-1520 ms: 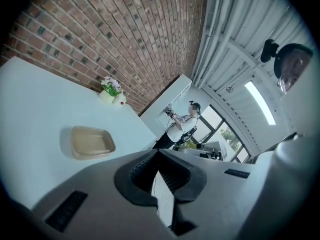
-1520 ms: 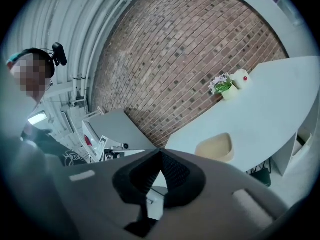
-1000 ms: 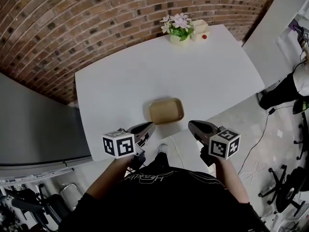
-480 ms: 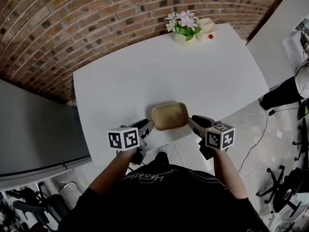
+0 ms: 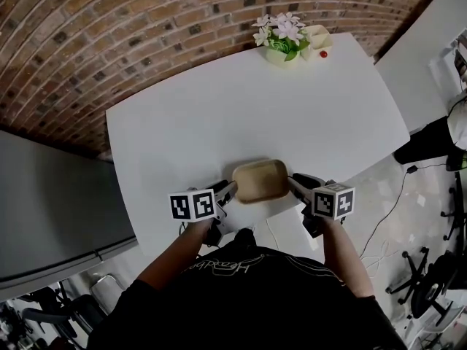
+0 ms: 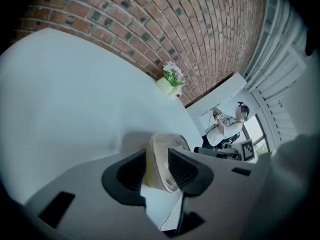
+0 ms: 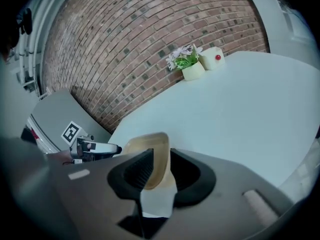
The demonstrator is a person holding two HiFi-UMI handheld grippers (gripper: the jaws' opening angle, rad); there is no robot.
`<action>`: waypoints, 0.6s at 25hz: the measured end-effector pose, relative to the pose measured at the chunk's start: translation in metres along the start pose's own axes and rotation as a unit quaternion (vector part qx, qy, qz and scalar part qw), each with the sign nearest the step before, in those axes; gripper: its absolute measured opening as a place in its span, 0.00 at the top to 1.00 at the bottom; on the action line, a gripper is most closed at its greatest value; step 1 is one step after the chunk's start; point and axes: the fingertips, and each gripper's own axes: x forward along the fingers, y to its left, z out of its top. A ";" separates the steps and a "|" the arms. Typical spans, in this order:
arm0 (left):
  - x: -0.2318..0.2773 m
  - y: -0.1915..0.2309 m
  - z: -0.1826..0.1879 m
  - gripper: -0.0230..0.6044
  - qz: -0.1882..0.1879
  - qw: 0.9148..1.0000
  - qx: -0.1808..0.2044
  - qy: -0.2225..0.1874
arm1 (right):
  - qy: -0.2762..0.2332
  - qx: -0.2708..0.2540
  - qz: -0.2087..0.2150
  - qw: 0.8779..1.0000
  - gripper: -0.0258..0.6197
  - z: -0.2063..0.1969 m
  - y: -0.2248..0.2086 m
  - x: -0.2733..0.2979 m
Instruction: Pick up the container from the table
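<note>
Jaws of my left gripper point(image 5: 230, 188) have just been opening, untouched tan container point(image 5: 259, 180) between them; my right gripper point(image 5: 295, 182) stands apart round its 3 o'clock end, at the table's point(image 5: 219, 115) 6 o'clock edge.

Tan container point(image 5: 260, 181) on a white desk point(image 5: 219, 115); red-brown brick wall point(image 5: 109, 28); pale pink flowers point(image 5: 281, 28), green leaves point(image 5: 283, 45), cream pot point(image 5: 277, 57).
</note>
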 end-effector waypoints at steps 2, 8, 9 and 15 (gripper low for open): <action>0.003 0.003 -0.001 0.76 0.000 1.000 -0.005 0.003 | 0.000 0.014 0.007 1.000 0.81 -0.001 -0.001 0.005; 0.009 0.004 -0.006 0.76 -0.007 1.000 -0.020 0.020 | -0.004 0.055 0.004 0.998 0.82 -0.003 -0.013 0.011; 0.009 0.004 -0.007 0.76 -0.009 0.999 -0.023 0.023 | -0.005 0.069 0.009 0.998 0.82 -0.004 -0.013 0.013; 0.008 0.006 -0.012 0.85 -0.014 0.999 -0.032 0.027 | -0.014 0.120 0.035 0.992 0.82 -0.008 -0.010 0.019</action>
